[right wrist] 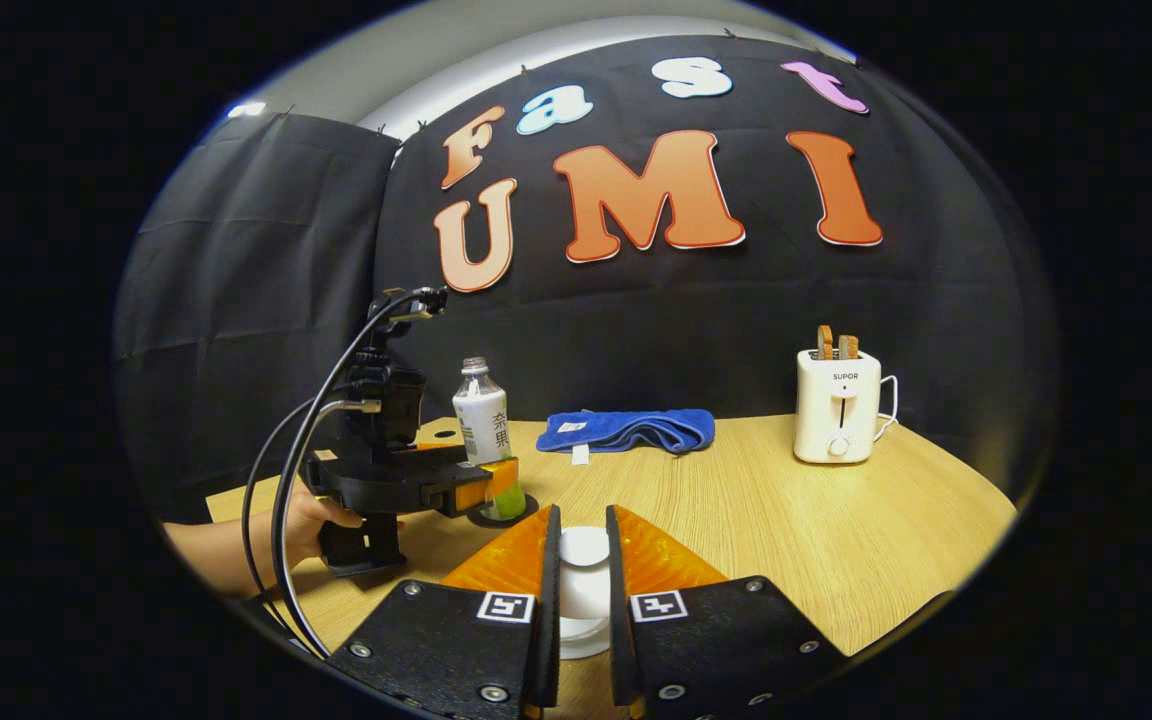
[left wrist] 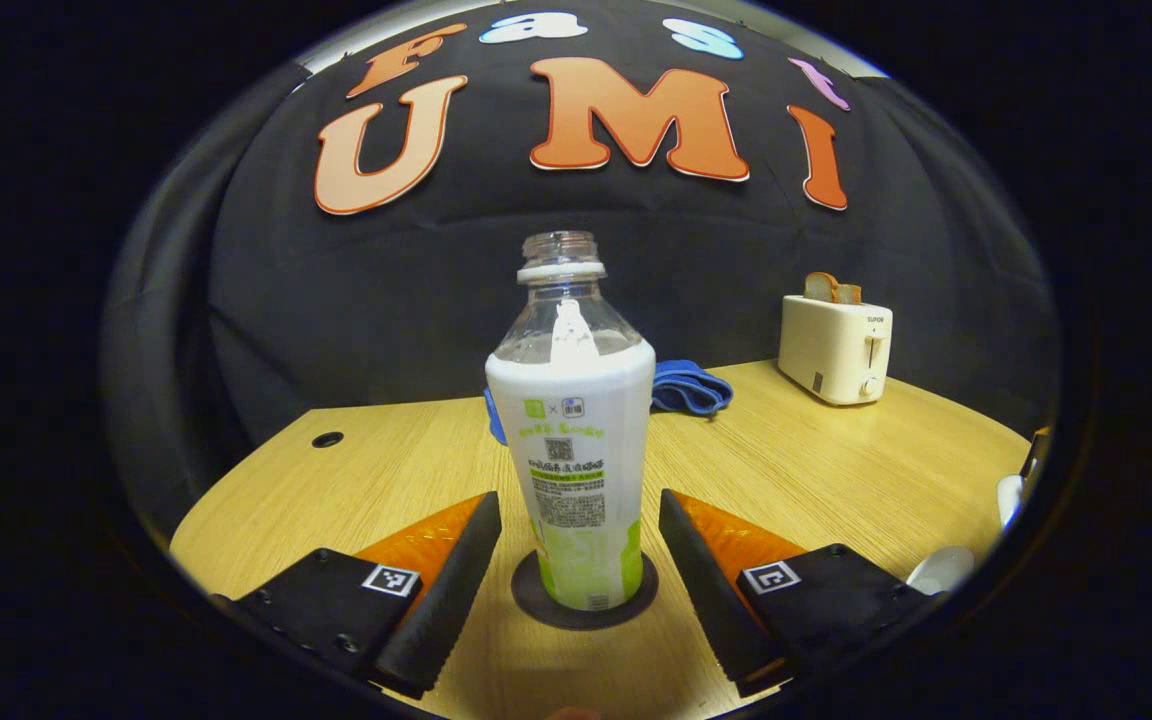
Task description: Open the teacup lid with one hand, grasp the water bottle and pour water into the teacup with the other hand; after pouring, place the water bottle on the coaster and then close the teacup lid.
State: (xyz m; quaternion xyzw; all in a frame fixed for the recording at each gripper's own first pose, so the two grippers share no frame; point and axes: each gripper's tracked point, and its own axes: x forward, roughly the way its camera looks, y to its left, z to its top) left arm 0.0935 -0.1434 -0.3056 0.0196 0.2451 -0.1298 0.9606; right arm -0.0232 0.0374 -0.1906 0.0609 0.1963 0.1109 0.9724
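- In the right gripper view, the teacup lid is pinched between the fingers of the right hand-held gripper.
- In the left gripper view, the left hand-held gripper is spread, a finger on each side of the water bottle, neither touching it.
- The uncapped bottle is set upright on the dark coaster, on the counter.
- A blue cloth is seen behind it, and a toaster near the counter's far right edge.
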